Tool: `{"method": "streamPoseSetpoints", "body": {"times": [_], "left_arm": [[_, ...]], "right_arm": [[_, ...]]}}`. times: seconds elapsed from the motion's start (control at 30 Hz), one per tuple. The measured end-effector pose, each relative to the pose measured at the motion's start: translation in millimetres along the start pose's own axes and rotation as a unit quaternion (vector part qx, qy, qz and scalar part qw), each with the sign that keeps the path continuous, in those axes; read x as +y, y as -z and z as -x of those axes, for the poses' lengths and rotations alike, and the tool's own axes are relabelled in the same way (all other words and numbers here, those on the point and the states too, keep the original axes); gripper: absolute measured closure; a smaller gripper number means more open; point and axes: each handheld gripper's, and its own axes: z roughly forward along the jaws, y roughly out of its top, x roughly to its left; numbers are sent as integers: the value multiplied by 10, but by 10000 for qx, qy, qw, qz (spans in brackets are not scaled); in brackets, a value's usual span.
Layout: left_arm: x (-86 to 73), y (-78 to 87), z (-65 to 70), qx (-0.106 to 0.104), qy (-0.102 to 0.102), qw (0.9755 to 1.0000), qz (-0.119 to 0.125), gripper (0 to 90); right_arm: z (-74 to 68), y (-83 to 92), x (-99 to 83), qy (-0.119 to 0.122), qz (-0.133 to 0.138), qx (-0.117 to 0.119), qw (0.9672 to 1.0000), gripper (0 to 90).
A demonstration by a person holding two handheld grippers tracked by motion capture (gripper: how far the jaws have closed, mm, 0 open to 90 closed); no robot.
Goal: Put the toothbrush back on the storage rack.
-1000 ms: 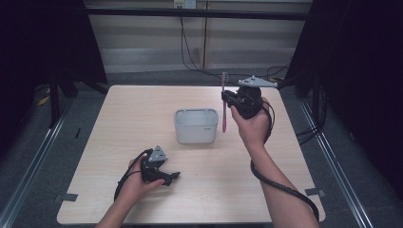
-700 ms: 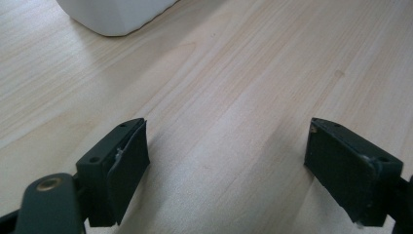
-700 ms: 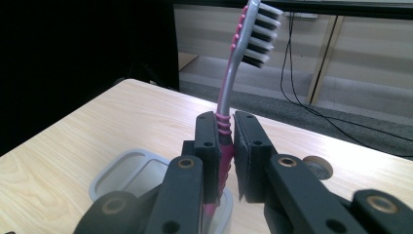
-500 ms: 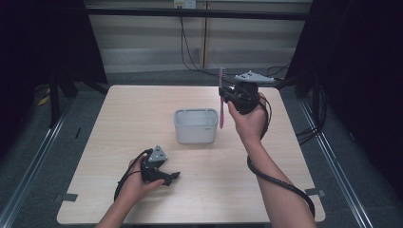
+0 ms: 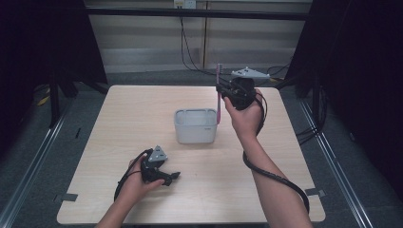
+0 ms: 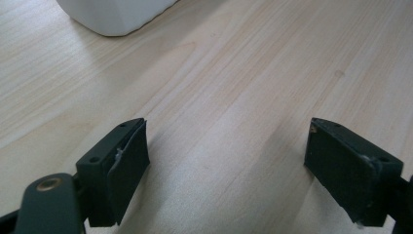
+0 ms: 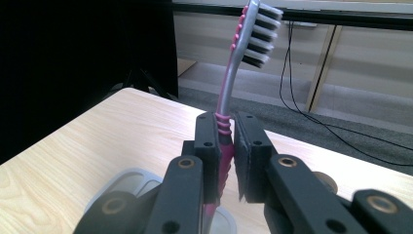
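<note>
Pink toothbrush (image 7: 229, 105) clamped in right gripper (image 7: 225, 146), bristles clear in its view; left gripper (image 6: 226, 165) wide, empty.

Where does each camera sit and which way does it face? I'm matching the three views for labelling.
High view: above the person's side, looking forward and down on the light wooden table; both forearms show.
Left gripper view: on the left gripper, low over the tabletop; open black jaws.
Right gripper view: on the right gripper, clamping the upright pink-and-grey toothbrush.
Shared: the pale grey rectangular plastic bin appears in all three.
</note>
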Motion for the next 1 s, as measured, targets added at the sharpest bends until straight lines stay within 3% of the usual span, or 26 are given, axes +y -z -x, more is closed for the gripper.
{"method": "streamPoseSetpoints", "body": {"times": [1.0], "left_arm": [[1, 2, -3, -3, -28, 10000, -23, 158]], "right_arm": [[13, -337, -97, -15, -26, -94, 10000, 816]]}}
